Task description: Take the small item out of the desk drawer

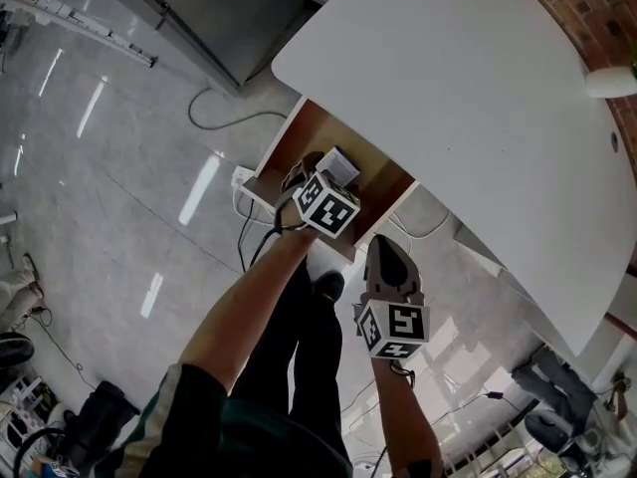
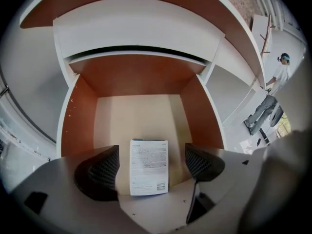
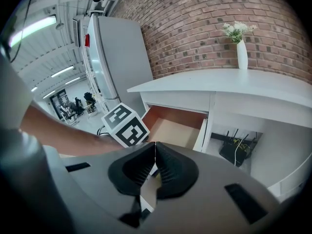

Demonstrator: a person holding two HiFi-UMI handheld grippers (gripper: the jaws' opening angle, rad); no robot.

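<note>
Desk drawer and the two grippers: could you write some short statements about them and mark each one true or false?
1. The drawer stands open. True.
2. A white box lies inside it. True.
3. The left gripper is shut on the box. False: its jaws stand apart, and the box shows between them, untouched.
4. The right gripper has wide-open jaws. False: they are together, with nothing between.
5. A vase with flowers stands on the desk top. True.
</note>
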